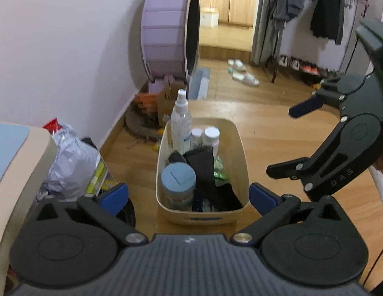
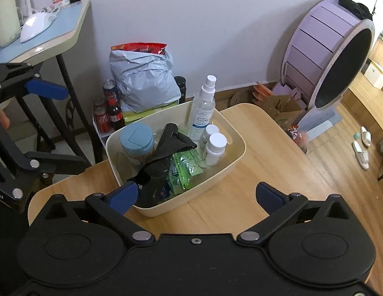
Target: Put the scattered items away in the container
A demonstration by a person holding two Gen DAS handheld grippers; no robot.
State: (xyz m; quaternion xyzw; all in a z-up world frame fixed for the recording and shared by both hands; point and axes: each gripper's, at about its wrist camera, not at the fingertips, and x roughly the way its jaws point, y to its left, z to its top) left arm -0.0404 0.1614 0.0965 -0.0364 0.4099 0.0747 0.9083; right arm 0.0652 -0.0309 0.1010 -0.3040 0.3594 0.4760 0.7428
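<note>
i'm holding both the left gripper (image 1: 189,196) and right gripper (image 2: 196,196) spread wide, nothing between them, over the cream container (image 2: 237,151) on the wooden table (image 2: 253,207) (spray bottle (image 2: 202,108), jars, black cloth (image 2: 164,153) sitting inside).

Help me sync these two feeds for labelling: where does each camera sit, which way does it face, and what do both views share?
Left wrist: on the left gripper, looking down along its open fingers at the cream bin and the room behind; the right gripper shows at the right edge.
Right wrist: on the right gripper, also open, facing down at the bin and the wall; the left gripper shows at left.
Shared: bin, spray bottle, blue-lidded jar, wooden table, purple wheel.
</note>
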